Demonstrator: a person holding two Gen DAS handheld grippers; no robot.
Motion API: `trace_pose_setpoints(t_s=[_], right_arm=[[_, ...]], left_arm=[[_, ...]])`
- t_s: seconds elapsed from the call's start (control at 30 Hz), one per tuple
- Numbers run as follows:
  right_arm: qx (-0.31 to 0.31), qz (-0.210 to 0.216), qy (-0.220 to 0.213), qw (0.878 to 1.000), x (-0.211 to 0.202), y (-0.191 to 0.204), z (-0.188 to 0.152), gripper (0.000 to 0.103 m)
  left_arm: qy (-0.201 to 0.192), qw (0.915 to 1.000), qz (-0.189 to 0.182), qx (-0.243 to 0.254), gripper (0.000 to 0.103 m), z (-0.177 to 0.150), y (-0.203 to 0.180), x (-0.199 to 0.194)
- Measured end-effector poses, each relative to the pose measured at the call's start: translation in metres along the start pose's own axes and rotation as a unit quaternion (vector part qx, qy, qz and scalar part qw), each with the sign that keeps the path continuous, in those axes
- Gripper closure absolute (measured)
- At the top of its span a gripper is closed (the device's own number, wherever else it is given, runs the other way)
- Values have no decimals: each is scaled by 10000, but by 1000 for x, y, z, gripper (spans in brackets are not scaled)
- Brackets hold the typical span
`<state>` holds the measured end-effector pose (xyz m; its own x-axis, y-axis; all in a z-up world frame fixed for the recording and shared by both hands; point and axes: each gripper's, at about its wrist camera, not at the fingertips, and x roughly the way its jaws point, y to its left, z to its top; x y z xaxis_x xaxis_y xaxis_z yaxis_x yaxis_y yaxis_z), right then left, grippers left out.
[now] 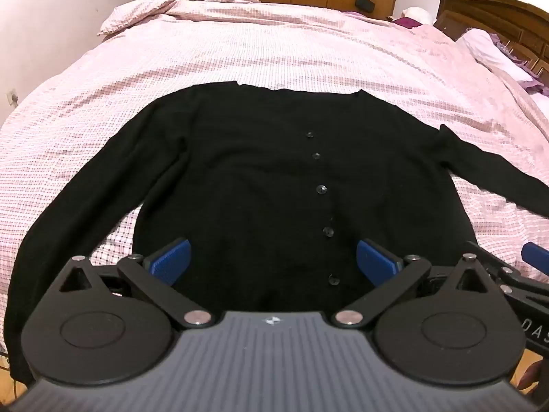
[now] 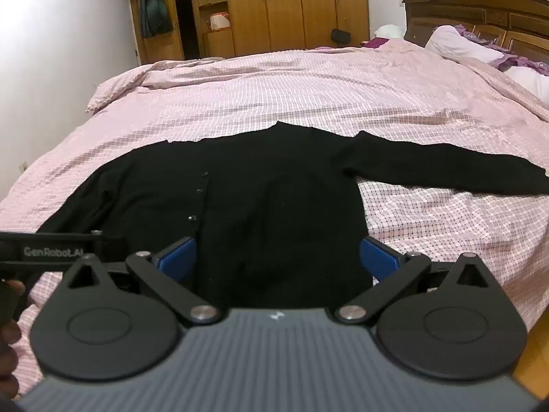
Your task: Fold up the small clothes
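Note:
A black buttoned cardigan [image 1: 257,178] lies flat on the pink checked bed cover, front up, both sleeves spread outward. It also shows in the right wrist view [image 2: 274,199], its right sleeve [image 2: 446,168] stretched out sideways. My left gripper [image 1: 273,261] is open and empty, hovering over the cardigan's near hem beside the button row. My right gripper [image 2: 278,257] is open and empty over the hem's right half. The right gripper's tip [image 1: 535,255] shows at the left wrist view's right edge.
The pink bed cover [image 1: 274,41] spreads far beyond the cardigan. A dark wooden headboard [image 2: 480,10] and white pillows [image 2: 459,43] lie at the right. Wooden wardrobes [image 2: 291,7] stand behind the bed. The left gripper's body [image 2: 51,250] is close at the left.

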<state>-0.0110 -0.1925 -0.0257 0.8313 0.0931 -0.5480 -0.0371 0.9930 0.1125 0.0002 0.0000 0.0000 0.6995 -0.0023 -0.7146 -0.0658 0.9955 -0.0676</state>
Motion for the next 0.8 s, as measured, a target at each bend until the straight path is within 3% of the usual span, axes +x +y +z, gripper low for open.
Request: trace_pose_setpoints(t_s=[0.8], right_arm=[[128, 89, 81, 9998, 3, -3, -1, 0]], left_arm=[[161, 9999, 14, 5, 0, -3, 1, 8]])
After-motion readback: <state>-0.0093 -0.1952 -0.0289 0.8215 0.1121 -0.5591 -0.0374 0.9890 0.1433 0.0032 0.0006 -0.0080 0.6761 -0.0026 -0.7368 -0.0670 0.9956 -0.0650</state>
